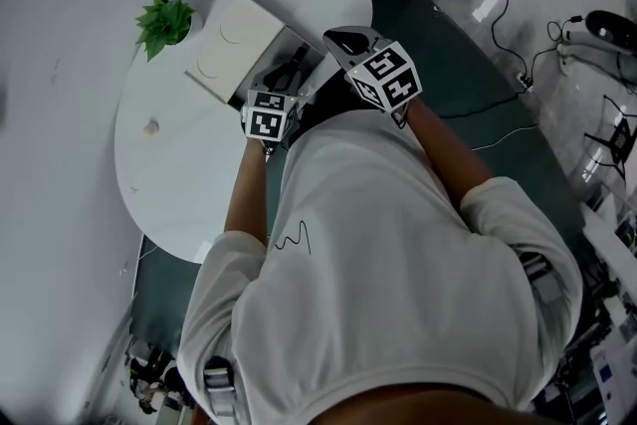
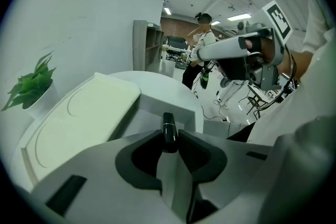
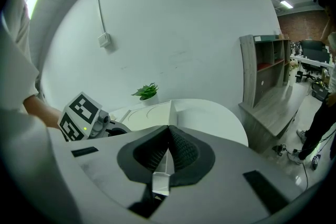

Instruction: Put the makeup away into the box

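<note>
A white box (image 1: 299, 43) stands on the round white table (image 1: 189, 174), its lid (image 1: 231, 47) laid open to the left. My left gripper (image 1: 288, 75) hovers at the box's near side, shut on a slim black makeup tube (image 2: 168, 124) that sticks up between its pads. In the left gripper view the open lid (image 2: 79, 118) lies to the left and the box's white wall (image 2: 173, 102) just ahead. My right gripper (image 1: 344, 42) is beside the box on the right; its ribbed pads (image 3: 181, 149) meet with nothing between them.
A small green potted plant (image 1: 164, 21) stands at the table's far left edge. A small pale object (image 1: 151, 126) lies alone on the tabletop. Cables and equipment (image 1: 557, 35) cover the floor to the right. A grey shelf unit (image 3: 262, 68) stands against the wall.
</note>
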A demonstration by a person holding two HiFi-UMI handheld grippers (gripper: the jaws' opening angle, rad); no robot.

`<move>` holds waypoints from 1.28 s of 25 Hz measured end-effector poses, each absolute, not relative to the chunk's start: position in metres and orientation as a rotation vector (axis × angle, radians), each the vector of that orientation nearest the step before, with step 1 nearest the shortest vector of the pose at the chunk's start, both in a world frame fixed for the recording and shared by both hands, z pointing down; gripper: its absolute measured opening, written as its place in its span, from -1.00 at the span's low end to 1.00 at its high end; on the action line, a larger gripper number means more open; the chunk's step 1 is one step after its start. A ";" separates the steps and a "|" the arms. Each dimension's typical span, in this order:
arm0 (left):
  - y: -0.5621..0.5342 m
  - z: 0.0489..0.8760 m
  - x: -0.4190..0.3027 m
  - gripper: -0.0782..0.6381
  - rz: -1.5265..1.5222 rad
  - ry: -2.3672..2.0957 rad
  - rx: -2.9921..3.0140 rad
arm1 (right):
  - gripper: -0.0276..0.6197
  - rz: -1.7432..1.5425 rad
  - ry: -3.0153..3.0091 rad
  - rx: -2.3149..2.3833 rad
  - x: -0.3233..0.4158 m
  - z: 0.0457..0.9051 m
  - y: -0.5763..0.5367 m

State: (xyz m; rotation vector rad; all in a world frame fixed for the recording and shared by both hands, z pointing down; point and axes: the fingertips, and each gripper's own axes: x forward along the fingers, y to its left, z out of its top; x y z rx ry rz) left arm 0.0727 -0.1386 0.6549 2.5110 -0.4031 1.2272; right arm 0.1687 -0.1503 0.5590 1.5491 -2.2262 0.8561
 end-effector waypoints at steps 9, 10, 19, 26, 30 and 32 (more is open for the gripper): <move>-0.134 0.666 0.079 -0.48 1.273 -0.361 2.480 | -0.92 0.846 -2.230 1.524 0.167 0.559 -0.148; -0.135 0.666 0.079 -0.48 1.271 -0.361 2.480 | -0.92 0.846 -2.228 1.524 0.167 0.559 -0.148; -0.134 0.667 0.076 -0.48 1.274 -0.376 2.465 | -0.92 0.847 -2.231 1.493 0.161 0.560 -0.151; -0.142 0.661 0.067 -0.48 1.220 -0.482 2.455 | -0.92 0.841 -2.254 1.407 0.144 0.565 -0.157; -0.146 0.655 0.052 -0.47 1.177 -0.569 2.418 | -0.92 0.826 -2.287 1.325 0.124 0.565 -0.165; -0.152 0.648 0.040 -0.47 1.130 -0.649 2.403 | -0.92 0.817 -2.304 1.278 0.111 0.566 -0.169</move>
